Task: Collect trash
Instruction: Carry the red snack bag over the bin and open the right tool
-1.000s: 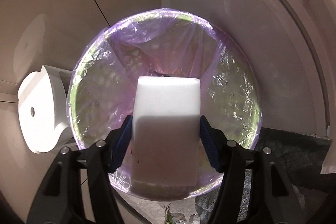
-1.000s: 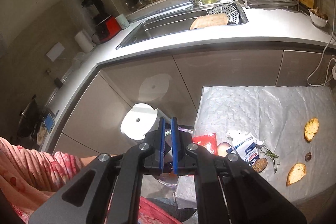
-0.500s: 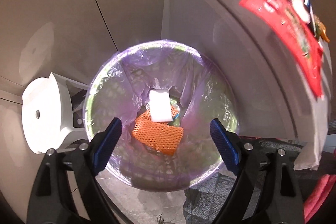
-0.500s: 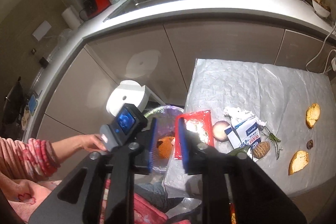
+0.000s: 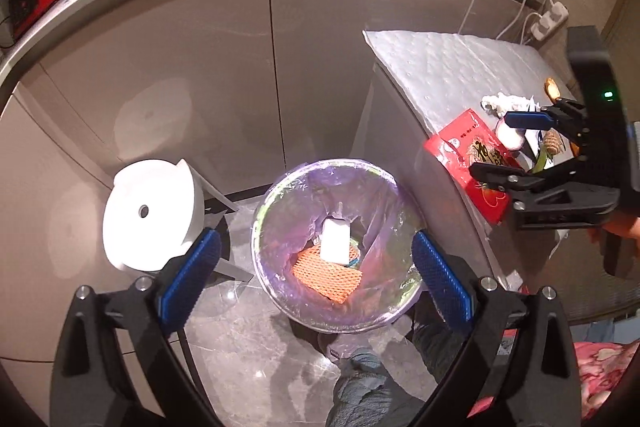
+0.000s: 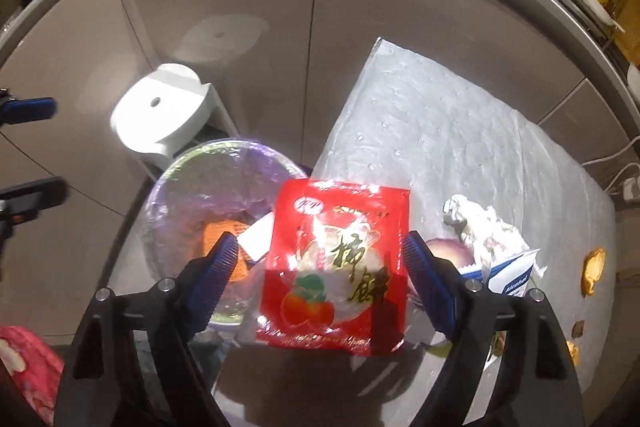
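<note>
Right tongs [image 6: 316, 263] poised over the red snack wrapper [image 6: 336, 267]

Both tongs gape empty; left tongs [image 5: 316, 267] hang above the lined bin [image 5: 336, 251]. The wrapper, between the right fingers, seemingly overhangs the table [image 6: 460, 131] edge; a clumsy pinch could flick it off.

Round bin lined with a purple plastic bag [image 5: 280, 211] at frame centre, holding a white foam block [image 5: 335, 241] on orange foam netting [image 5: 326, 277]. White round stool [image 5: 150, 215] left of it. Padded table [image 5: 448, 67] right, red snack packet [image 5: 468, 159] at its near-left edge.
</note>
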A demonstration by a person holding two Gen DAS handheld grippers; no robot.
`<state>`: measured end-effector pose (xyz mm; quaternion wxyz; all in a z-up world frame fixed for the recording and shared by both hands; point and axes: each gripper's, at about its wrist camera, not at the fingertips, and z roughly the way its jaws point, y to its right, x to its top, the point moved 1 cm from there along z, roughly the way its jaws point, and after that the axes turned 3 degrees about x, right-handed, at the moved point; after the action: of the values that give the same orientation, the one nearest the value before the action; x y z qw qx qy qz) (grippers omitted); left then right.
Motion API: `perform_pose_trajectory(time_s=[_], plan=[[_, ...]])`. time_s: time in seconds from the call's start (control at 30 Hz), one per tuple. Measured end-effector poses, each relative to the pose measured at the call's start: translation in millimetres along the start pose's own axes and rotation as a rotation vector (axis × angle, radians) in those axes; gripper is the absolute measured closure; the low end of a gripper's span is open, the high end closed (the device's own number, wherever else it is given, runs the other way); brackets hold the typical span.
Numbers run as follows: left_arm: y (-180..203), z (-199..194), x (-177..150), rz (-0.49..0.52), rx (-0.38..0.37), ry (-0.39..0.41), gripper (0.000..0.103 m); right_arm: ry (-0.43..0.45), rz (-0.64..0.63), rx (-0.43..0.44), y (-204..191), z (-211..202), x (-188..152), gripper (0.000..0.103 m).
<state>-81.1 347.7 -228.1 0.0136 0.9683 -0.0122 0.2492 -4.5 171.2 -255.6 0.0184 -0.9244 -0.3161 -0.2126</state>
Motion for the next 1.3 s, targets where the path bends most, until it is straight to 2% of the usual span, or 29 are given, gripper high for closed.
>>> perform_pose_trajectory(time_s=[0.23,0.3,0.33,0.4,0.43,0.47,0.6,0.63,1.0,1.2,1.3], plan=[[-10,-18,-7,-0.052,0.009,0.035,0.011,-0.045,0.041,0.038,18,30,6,0.019],[-12,-21,-8,-0.066,0.013,0.036,0.011,-0.055,0.035,0.057,19,33,7,0.030],[-13,-22,-9,-0.073,0.012,0.036,0.011,-0.065,0.029,0.073,17,34,8,0.040],[-15,-24,-11,-0.085,0.011,0.040,0.011,-0.068,0.001,0.078,15,35,8,0.049],[-17,-25,-11,-0.088,0.015,0.041,0.011,-0.066,-0.015,0.085,14,34,8,0.058],[-18,-26,-11,-0.090,0.017,0.041,0.011,-0.064,-0.028,0.089,12,33,9,0.061],[-22,-27,-12,-0.104,0.022,0.041,0.011,-0.057,-0.041,0.121,12,29,12,0.086],[-22,-27,-12,-0.108,0.022,0.039,0.011,-0.055,-0.037,0.133,14,28,12,0.088],[-26,-39,-8,-0.130,0.018,0.057,0.011,0.011,0.080,0.288,35,1,19,0.095],[-28,-53,-5,-0.145,0.025,0.086,0.011,0.102,0.078,0.402,13,-43,34,0.095],[-31,-59,-4,-0.157,0.027,0.094,0.011,0.119,0.061,0.467,-13,-49,42,0.095]])
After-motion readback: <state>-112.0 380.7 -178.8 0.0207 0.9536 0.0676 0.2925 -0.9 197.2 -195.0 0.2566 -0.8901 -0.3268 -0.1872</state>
